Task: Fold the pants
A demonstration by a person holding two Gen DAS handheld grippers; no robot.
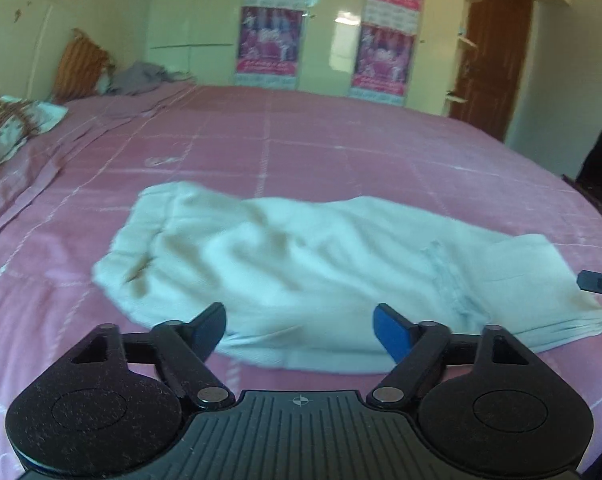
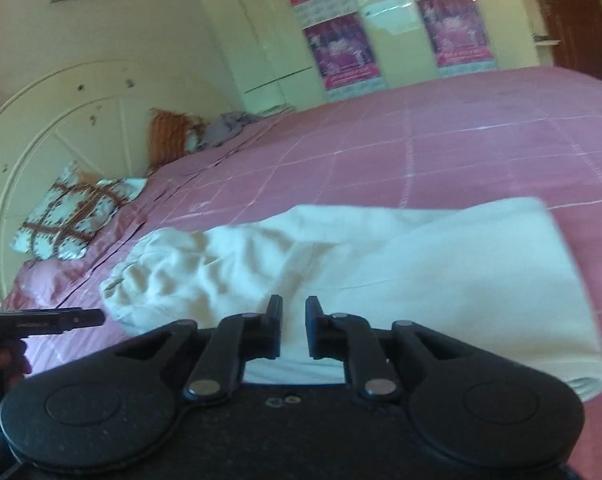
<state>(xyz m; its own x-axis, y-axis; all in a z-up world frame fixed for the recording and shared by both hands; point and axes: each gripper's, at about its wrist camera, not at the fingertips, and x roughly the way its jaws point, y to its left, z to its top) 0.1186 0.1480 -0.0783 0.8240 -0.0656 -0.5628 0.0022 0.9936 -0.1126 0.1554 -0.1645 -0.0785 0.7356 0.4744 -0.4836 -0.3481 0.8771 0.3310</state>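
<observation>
Cream-white pants (image 1: 301, 264) lie across the pink checked bedspread (image 1: 341, 140), folded lengthwise, with the waistband on the right and the crumpled leg ends on the left. My left gripper (image 1: 299, 312) hovers over their near edge, jaws apart and nothing between them. In the right wrist view the pants (image 2: 381, 264) spread out ahead. My right gripper (image 2: 293, 304) sits over their near edge, its fingers drawn close with only a narrow gap, and no cloth is pinched. The left gripper's tip (image 2: 61, 320) shows at the left edge, beside the leg ends.
Patterned pillows (image 2: 73, 216) and an orange cushion (image 2: 169, 136) rest against the white headboard (image 2: 41, 128) at the left. A grey garment (image 1: 141, 76) lies at the bed's far side. Wardrobe doors with posters (image 1: 269, 40) and a brown door (image 1: 497, 48) stand beyond.
</observation>
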